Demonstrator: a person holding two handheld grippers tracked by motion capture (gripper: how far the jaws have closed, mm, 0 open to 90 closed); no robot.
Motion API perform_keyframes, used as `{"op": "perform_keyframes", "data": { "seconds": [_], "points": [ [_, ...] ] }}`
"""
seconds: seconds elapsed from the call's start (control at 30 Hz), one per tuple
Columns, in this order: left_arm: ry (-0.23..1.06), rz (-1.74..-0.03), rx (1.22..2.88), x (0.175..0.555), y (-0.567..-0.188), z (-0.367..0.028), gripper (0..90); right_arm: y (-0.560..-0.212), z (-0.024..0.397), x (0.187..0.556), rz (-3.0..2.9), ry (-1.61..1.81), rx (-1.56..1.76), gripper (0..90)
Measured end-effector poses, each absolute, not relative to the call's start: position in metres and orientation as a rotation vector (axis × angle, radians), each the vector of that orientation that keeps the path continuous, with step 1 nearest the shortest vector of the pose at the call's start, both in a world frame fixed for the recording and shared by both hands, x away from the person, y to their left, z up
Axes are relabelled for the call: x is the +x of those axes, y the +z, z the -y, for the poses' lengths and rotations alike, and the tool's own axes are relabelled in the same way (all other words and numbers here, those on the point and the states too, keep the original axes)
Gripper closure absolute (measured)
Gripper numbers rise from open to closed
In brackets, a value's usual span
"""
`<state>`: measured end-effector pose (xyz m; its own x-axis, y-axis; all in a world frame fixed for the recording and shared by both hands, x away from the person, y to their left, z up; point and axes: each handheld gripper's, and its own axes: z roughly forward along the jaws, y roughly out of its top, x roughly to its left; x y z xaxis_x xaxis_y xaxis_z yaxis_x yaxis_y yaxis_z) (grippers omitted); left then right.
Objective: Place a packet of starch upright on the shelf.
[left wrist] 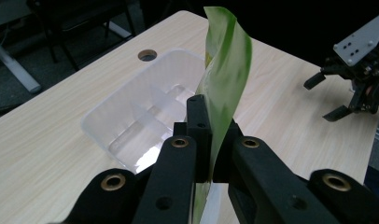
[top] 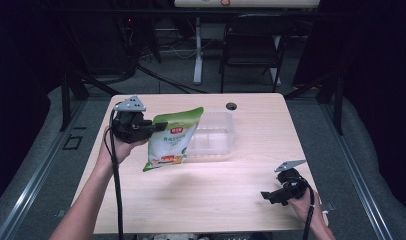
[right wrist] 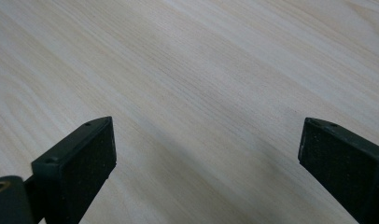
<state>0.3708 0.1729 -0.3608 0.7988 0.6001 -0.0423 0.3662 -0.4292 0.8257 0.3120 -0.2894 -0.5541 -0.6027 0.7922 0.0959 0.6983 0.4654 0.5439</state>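
Note:
A green and white snack bag (top: 170, 140) hangs tilted above the table, just left of a clear plastic container (top: 213, 137). My left gripper (top: 153, 128) is shut on the bag's upper left edge. In the left gripper view the bag (left wrist: 225, 70) rises edge-on between the pressed pads, with the divided clear container (left wrist: 141, 112) behind it. My right gripper (top: 270, 196) rests low over the table's front right corner, its jaws wide apart. In the right gripper view the right gripper (right wrist: 206, 154) has only bare wood between its pads.
The light wooden table (top: 241, 190) has a round cable hole (top: 231, 106) at its back edge. A dark chair (top: 251, 45) and a white desk leg (top: 197, 50) stand on the floor beyond. The right gripper (left wrist: 332, 100) is seen far off in the left gripper view.

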Motion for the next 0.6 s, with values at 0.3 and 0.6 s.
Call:
{"op": "perform_keyframes", "data": {
  "seconds": [0.3, 0.6],
  "points": [
    [0.353, -0.731, 2.038, 0.381, -0.349, -0.172, 89.8, -0.554, 0.289, 0.312, -2.54, 0.823, 1.305, 3.6],
    [0.377, -0.754, 2.031, 0.393, -0.342, -0.171, 89.8, -0.553, 0.29, 0.312, -2.535, 0.824, 1.311, 3.7]
  ]
}}
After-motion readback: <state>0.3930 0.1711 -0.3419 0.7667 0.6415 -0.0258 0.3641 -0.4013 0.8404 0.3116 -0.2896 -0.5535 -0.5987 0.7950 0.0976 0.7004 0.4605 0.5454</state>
